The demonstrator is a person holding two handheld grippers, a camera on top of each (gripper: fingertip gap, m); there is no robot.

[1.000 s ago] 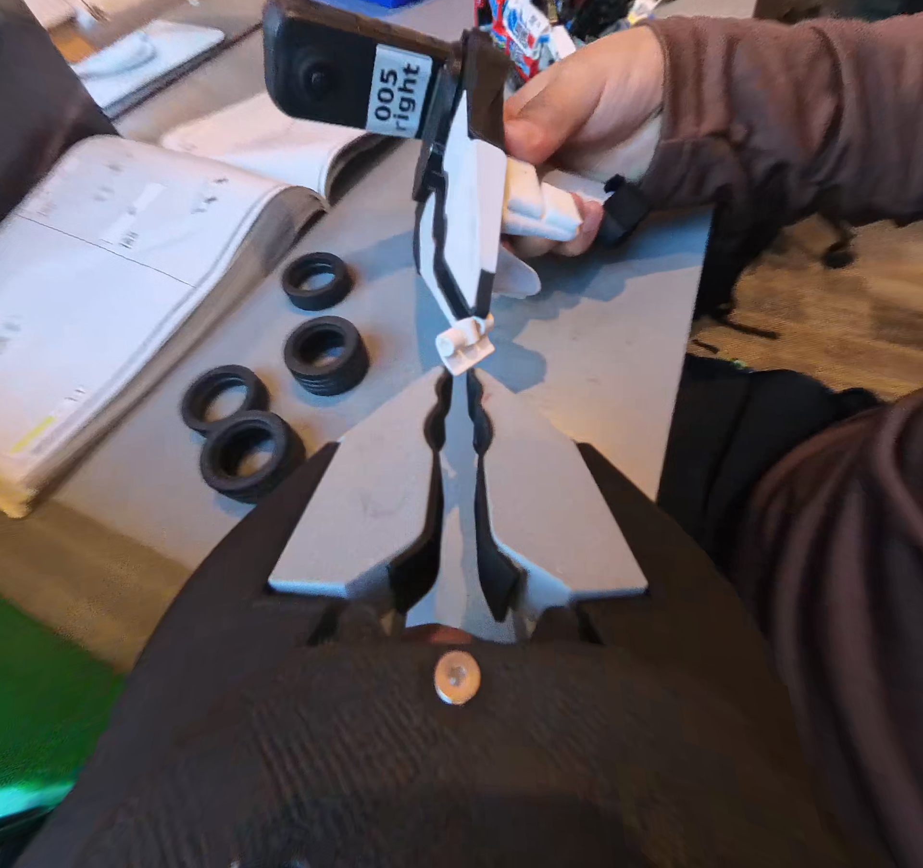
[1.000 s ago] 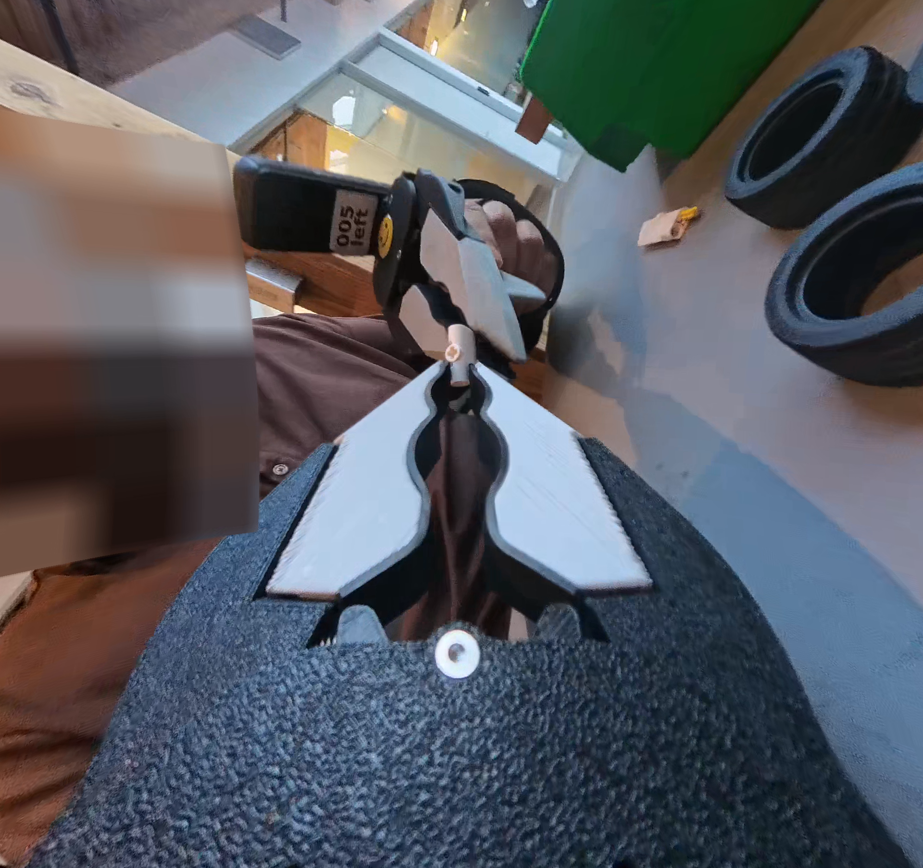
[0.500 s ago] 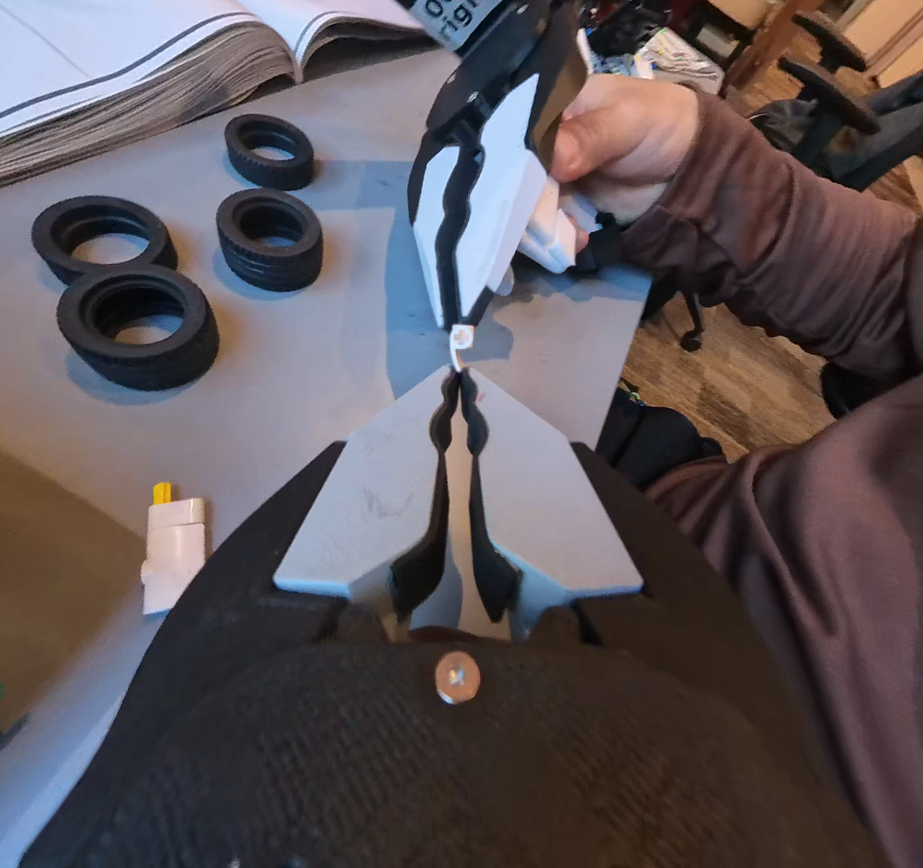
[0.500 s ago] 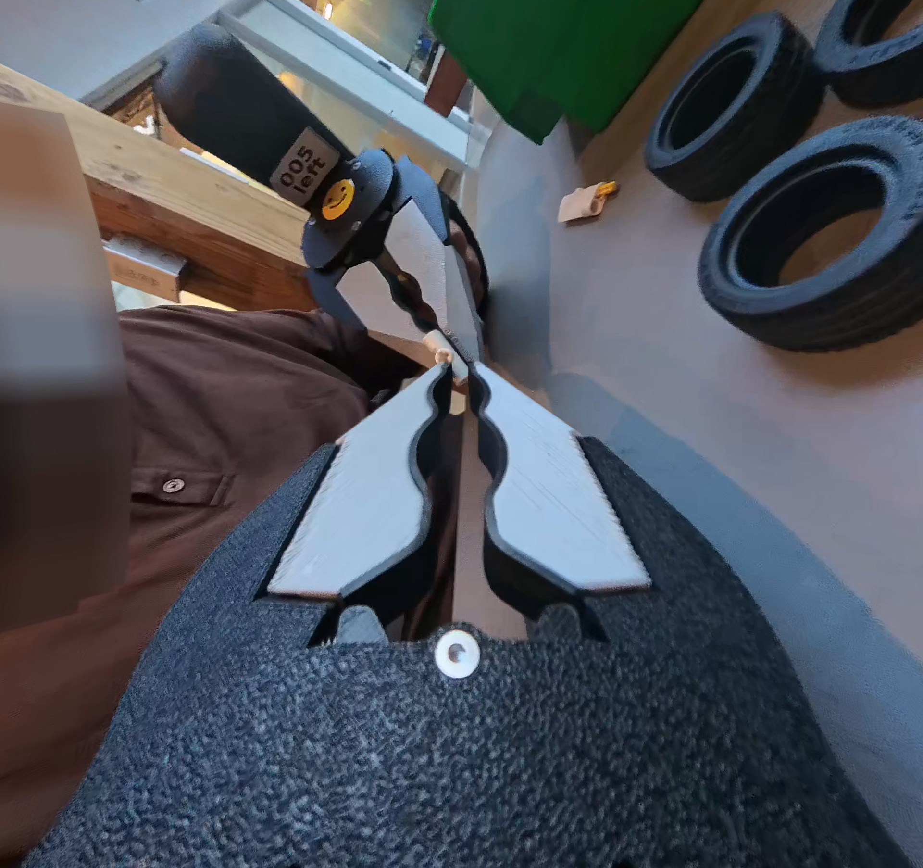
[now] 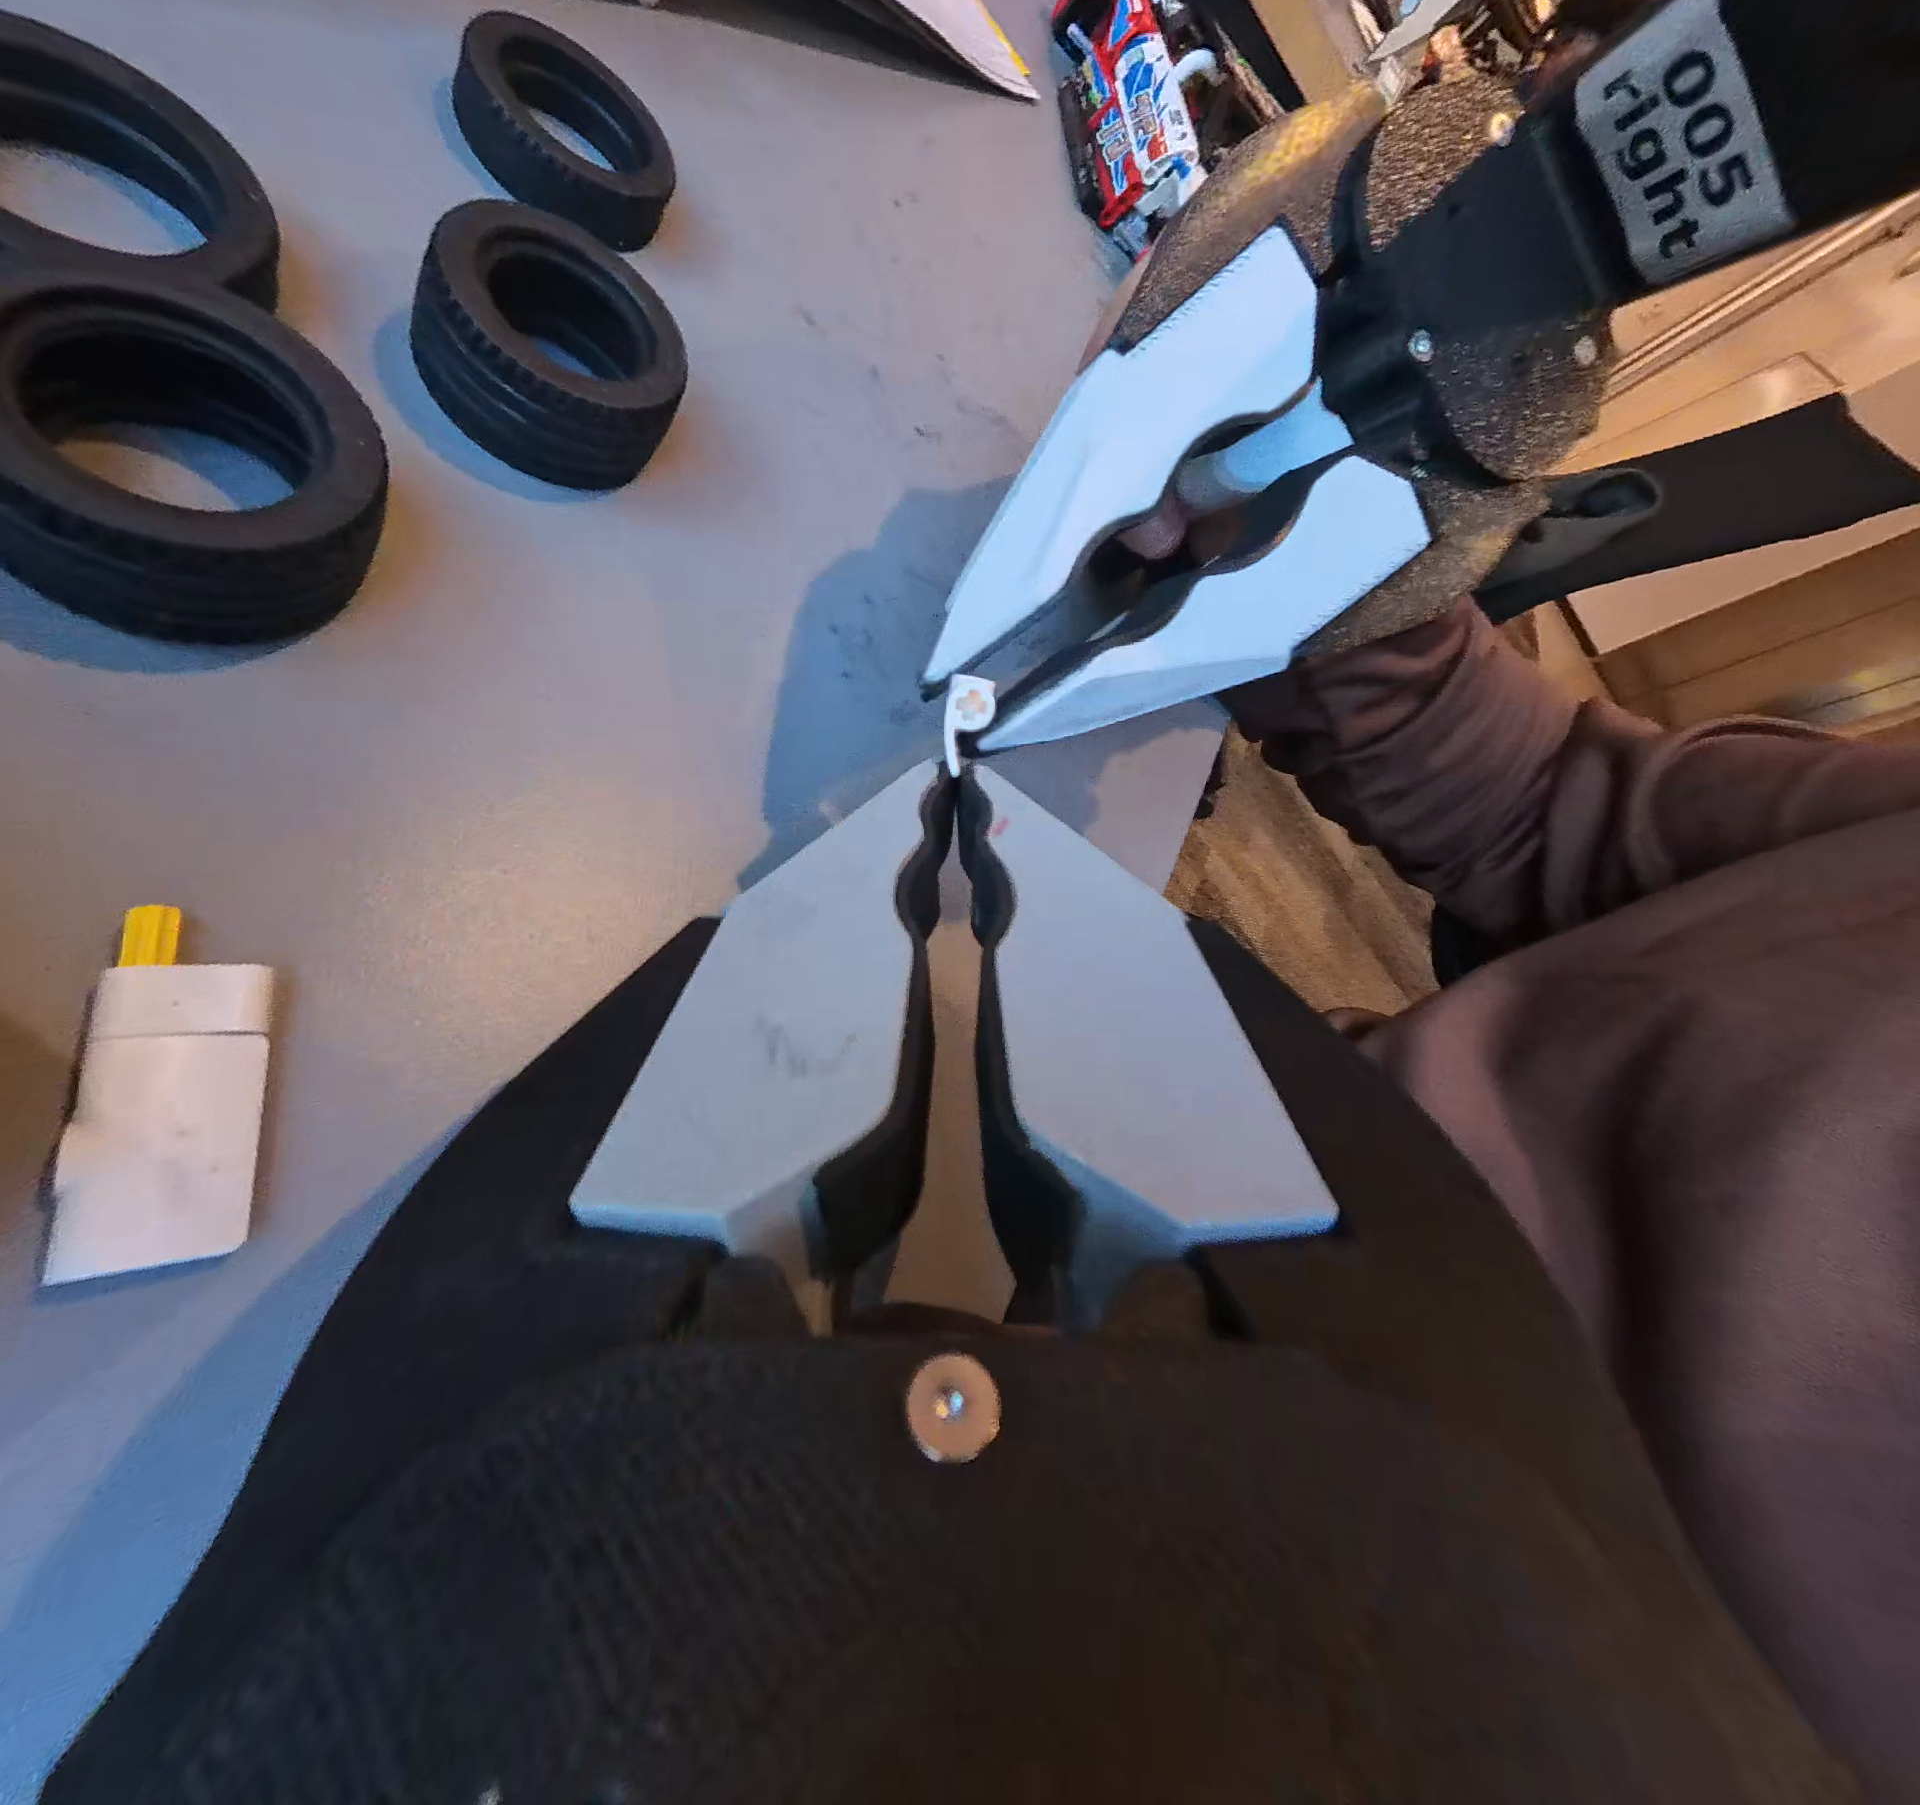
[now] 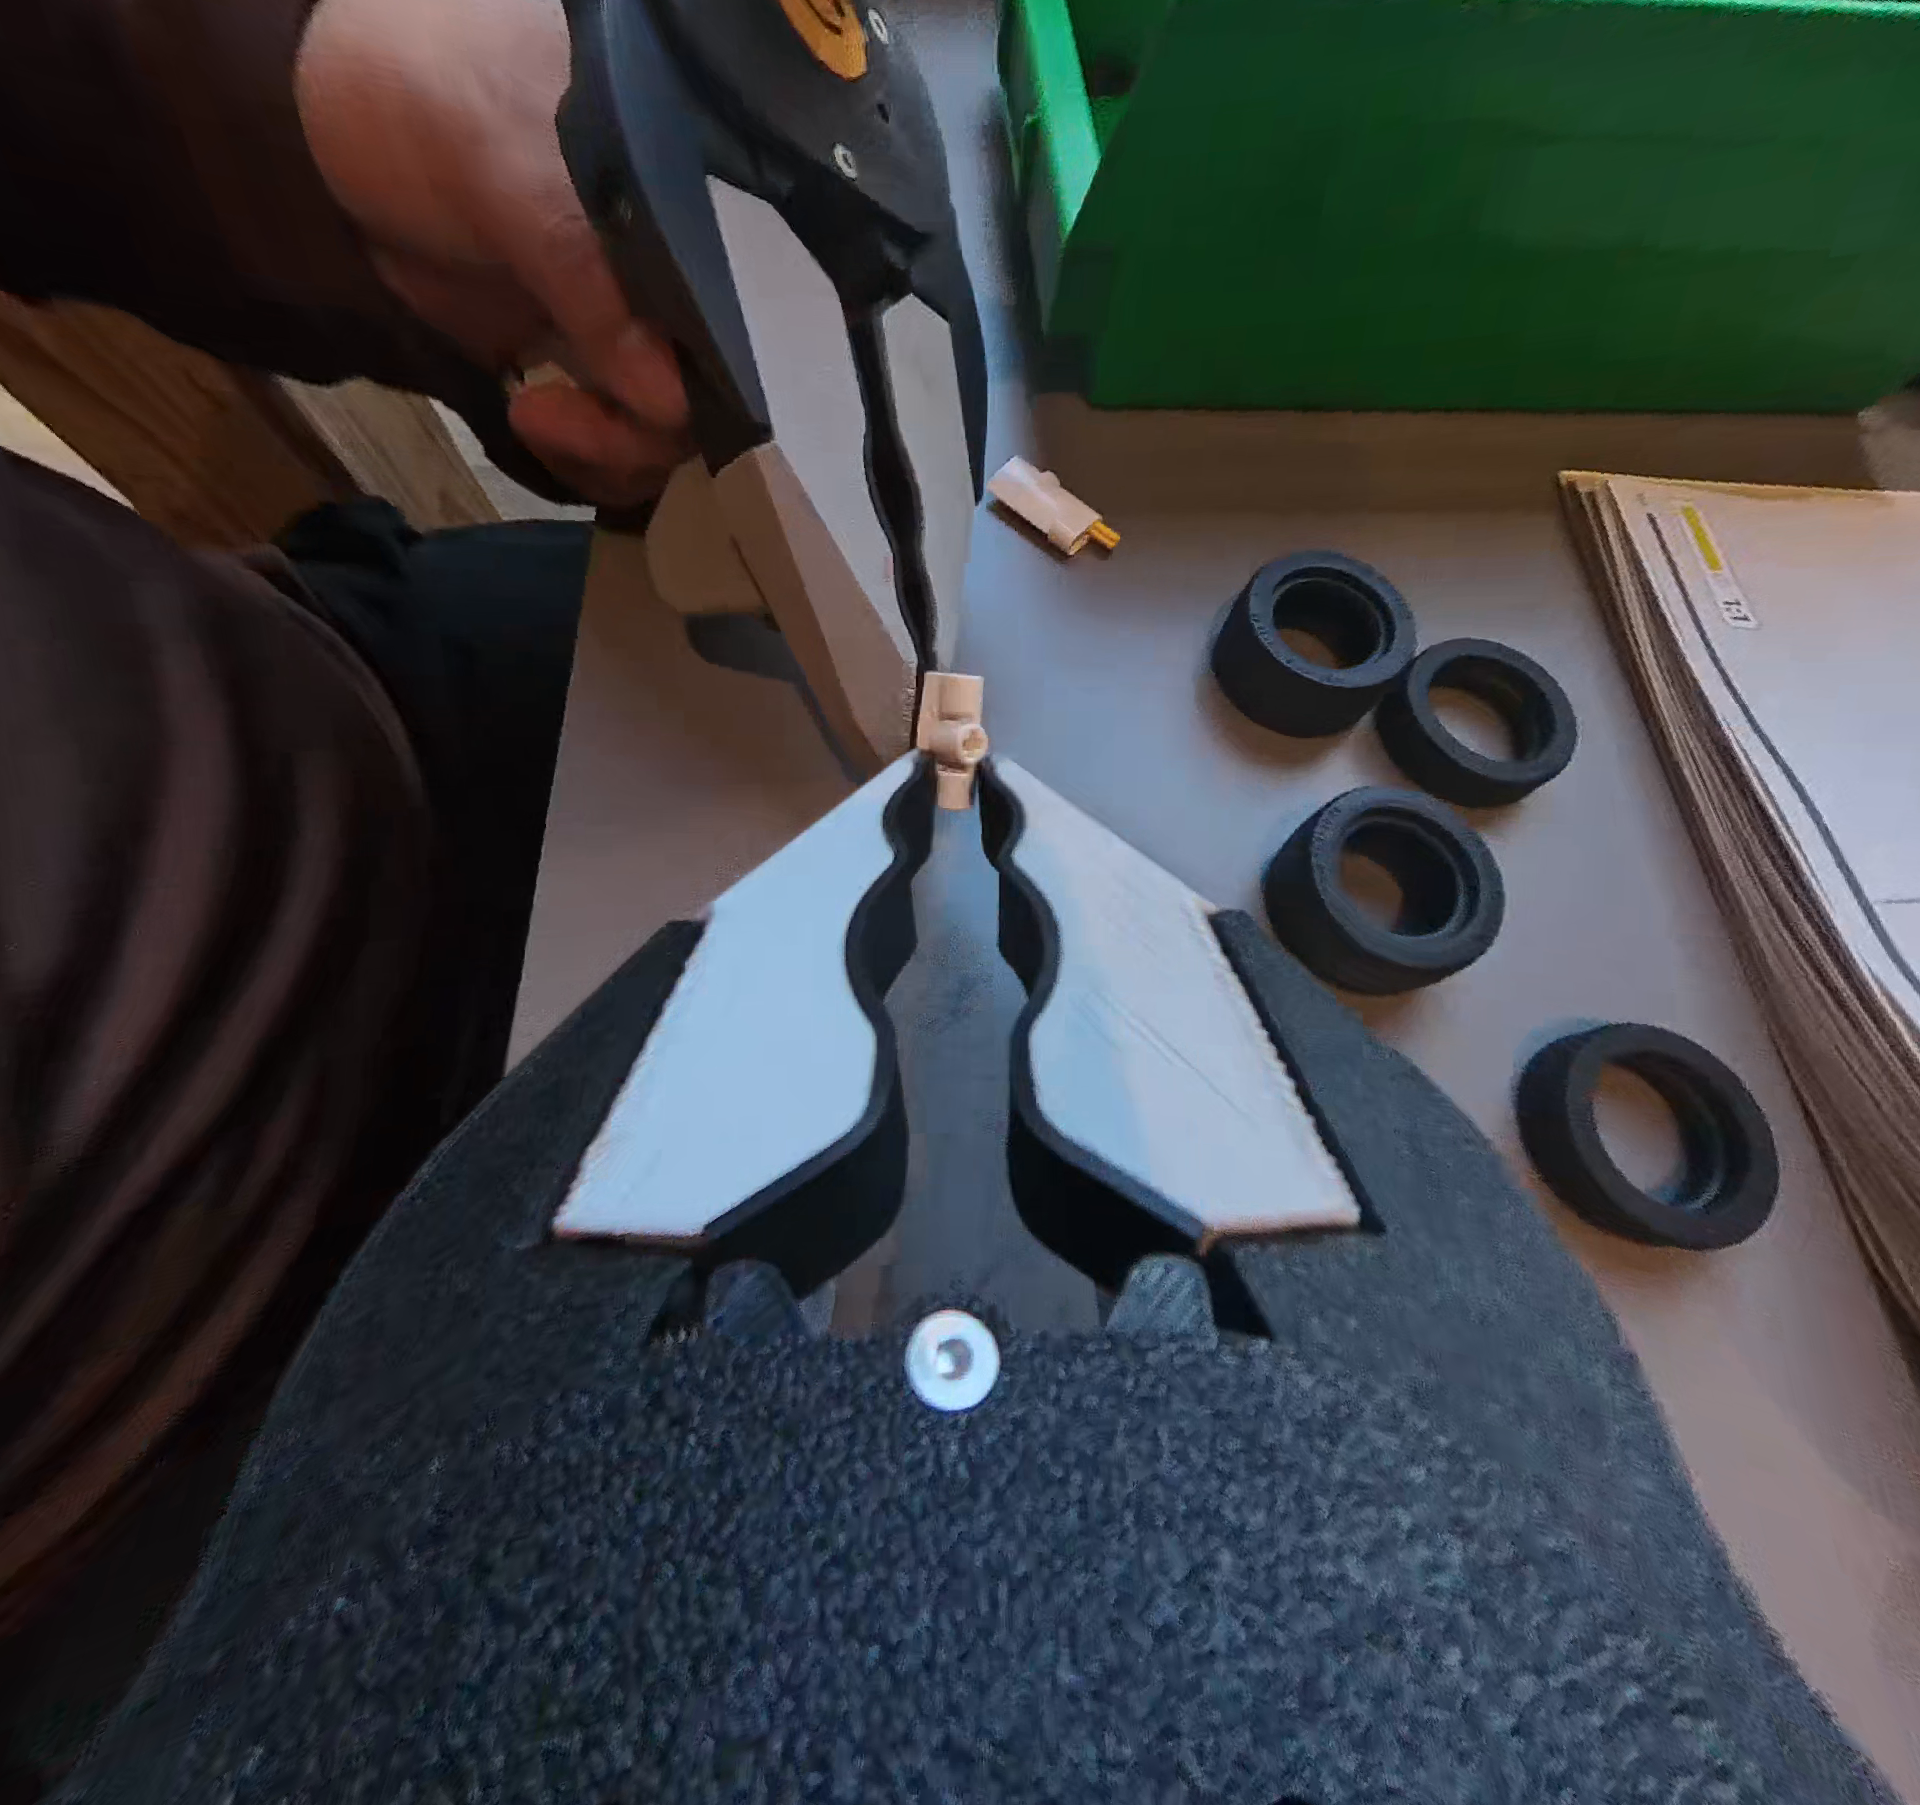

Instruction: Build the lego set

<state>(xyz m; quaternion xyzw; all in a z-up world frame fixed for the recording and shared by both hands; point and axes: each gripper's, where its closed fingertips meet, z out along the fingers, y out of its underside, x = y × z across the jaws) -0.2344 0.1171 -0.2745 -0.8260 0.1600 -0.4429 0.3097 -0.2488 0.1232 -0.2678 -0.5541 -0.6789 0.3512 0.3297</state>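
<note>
Above the table (image 5: 644,737), near its edge, both grippers meet tip to tip on one small white connector piece (image 5: 969,706) — the left gripper (image 5: 956,781) has its jaws closed on the lower end, the right gripper (image 6: 951,768) pinches the other. Little looks built, I judge: four black tyres (image 6: 1382,877) lie loose with no wheels in them, a white-and-yellow piece (image 5: 156,1111) lies apart, and the instruction book (image 6: 1787,716) is open — most of the set remains.
</note>
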